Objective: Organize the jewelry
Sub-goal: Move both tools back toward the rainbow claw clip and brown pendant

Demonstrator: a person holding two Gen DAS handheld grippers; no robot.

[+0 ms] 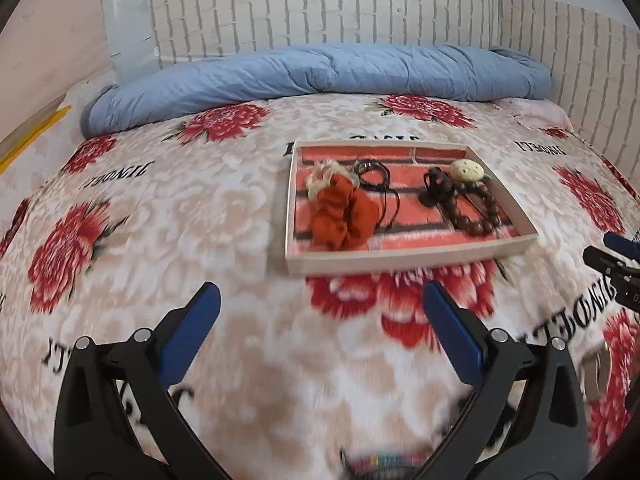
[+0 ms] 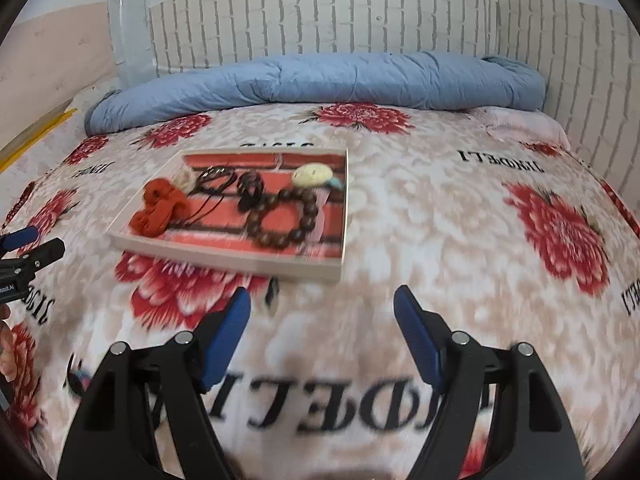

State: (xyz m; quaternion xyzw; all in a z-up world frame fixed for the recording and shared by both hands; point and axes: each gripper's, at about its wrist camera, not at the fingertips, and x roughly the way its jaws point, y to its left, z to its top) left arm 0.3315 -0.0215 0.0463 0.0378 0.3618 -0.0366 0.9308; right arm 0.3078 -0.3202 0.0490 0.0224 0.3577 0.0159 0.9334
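My left gripper [image 1: 320, 308] hangs over the bed [image 1: 208, 208] with its blue-padded fingers [image 1: 192, 332] spread wide and released, nothing between them but the floral blanket [image 2: 460, 216]. My right gripper [image 2: 322, 312] does the same a little to the right, its fingers [image 2: 416, 336] apart and empty; its tip shows at the right edge of the left wrist view [image 1: 612, 256].

The jewelry sits in a shallow cardboard tray [image 1: 400, 258] lined with a red brick print, lying flat on the blanket just beyond both grippers, toward the middle of the bed. On the tray's left lies an orange scrunchie [image 1: 344, 216], with a pale cream scrunchie [image 1: 320, 176] touching its far side. Just right of them, a tangle of thin black cords [image 1: 376, 180] trails toward the near side of the tray. On the right half, a bracelet of dark brown wooden beads [image 1: 476, 212] lies in a loop, a dark hair tie [image 1: 438, 188] touching its left side, and a cream oval ornament [image 1: 466, 170] rests at its far end with a bit of teal [image 2: 338, 184] beside it.

Far behind the tray, a rolled blue quilt [image 1: 320, 76] runs across the bed against a white brick-patterned wall [image 1: 320, 8]. The near part of both views is blurred.
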